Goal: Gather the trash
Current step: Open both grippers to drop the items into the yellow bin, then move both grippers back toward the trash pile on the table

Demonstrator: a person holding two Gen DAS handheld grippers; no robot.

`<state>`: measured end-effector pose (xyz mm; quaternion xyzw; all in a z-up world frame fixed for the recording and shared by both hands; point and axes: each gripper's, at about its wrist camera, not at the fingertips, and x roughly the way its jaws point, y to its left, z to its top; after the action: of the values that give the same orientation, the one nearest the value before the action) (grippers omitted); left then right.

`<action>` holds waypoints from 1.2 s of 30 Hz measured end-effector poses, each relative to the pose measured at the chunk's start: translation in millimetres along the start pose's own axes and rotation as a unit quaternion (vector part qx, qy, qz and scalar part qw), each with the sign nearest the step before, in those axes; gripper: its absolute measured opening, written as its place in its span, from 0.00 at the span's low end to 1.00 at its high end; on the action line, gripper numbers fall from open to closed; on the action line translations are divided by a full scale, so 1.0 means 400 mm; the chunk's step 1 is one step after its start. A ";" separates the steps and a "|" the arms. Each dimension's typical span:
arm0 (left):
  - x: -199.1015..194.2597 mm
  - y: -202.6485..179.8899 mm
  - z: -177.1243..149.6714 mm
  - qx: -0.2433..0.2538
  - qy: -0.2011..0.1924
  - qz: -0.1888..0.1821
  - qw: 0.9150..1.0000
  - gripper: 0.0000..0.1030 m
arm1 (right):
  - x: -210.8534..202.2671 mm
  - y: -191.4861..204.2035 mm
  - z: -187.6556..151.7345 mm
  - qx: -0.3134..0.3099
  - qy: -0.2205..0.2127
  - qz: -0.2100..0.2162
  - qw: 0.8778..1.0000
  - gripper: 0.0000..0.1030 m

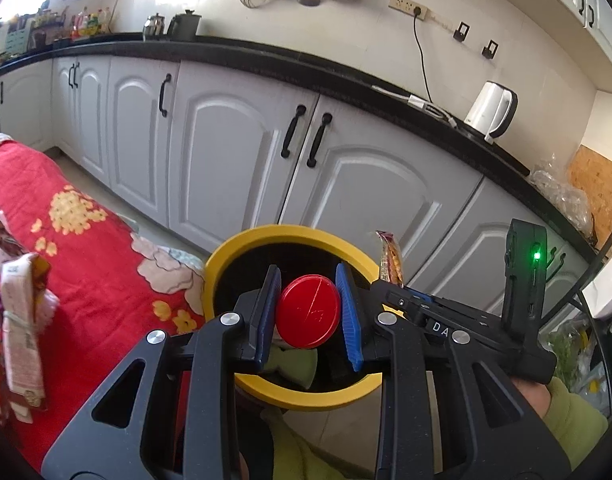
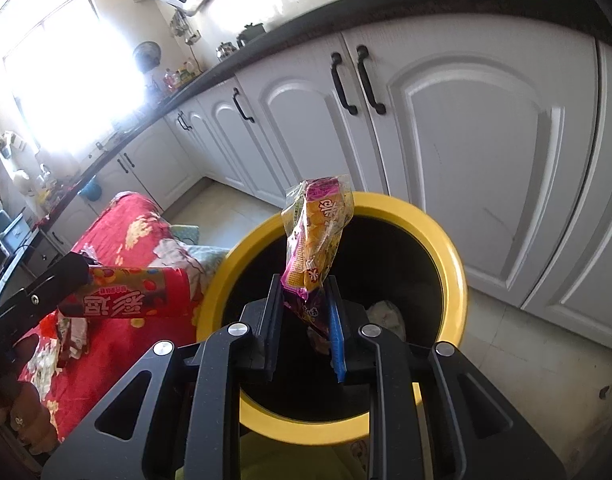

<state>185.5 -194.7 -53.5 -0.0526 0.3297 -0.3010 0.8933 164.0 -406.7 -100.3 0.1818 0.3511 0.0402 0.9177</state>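
While both my grippers hang over the yellow-rimmed bin [image 1: 306, 402], my left gripper [image 1: 309, 312] holds a red tube [image 1: 308, 311] end-on, its round red cap facing the camera, with the blue pads [image 1: 349, 316] pressed against its two sides; the jaws stand partly closed, only as wide as the tube. Seen from the right wrist, the same tube [image 2: 138, 292] shows as a long red printed cylinder reaching from my left gripper [image 2: 72, 276] toward the bin's near-left rim, above the red floral cloth [image 2: 118, 236]. My right gripper [image 2: 304, 316] is nearly closed on the lower end of a snack wrapper [image 2: 315, 236], orange and magenta with a clear crinkled top, which stands upright over the bin's dark opening [image 2: 385, 260]. From the left wrist that wrapper [image 1: 389, 258] appears just beyond the bin's right rim. Inside the bin lie a pale crumpled scrap [image 2: 385, 314] and a green piece [image 1: 292, 364] beneath the tube. More wrappers [image 1: 22, 332] rest on the cloth at left. White cabinets [image 1: 234, 152] under a black countertop [image 1: 345, 76] stand behind the bin, with a white kettle [image 1: 491, 110] on top
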 end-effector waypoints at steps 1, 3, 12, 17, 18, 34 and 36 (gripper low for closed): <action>0.007 0.000 -0.001 0.000 0.003 -0.001 1.000 0.21 | 0.005 -0.005 -0.003 0.002 0.003 -0.002 1.000 0.19; 0.020 -0.001 -0.007 0.000 0.009 -0.002 1.000 0.21 | 0.014 -0.014 -0.006 0.005 0.006 -0.004 1.000 0.19; 0.065 0.013 -0.020 -0.014 0.029 0.002 0.999 0.22 | 0.034 -0.040 -0.016 0.018 0.011 -0.012 1.000 0.26; 0.077 0.042 -0.023 -0.039 0.039 0.010 0.998 0.37 | 0.030 -0.052 -0.014 0.027 0.007 -0.017 0.999 0.35; 0.074 0.047 -0.024 -0.042 0.038 0.013 0.998 0.46 | 0.030 -0.053 -0.014 0.028 0.006 -0.018 0.999 0.37; -0.025 0.098 -0.005 -0.065 -0.005 0.057 0.996 0.89 | -0.023 -0.008 0.010 0.019 -0.027 -0.009 0.999 0.56; -0.037 0.103 -0.002 -0.065 -0.011 0.060 0.996 0.89 | -0.033 0.008 0.012 0.015 -0.032 -0.006 0.999 0.59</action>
<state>196.8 -152.7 -57.8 -0.0939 0.3416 -0.2241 0.9079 157.6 -408.0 -87.6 0.1943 0.3234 0.0240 0.9258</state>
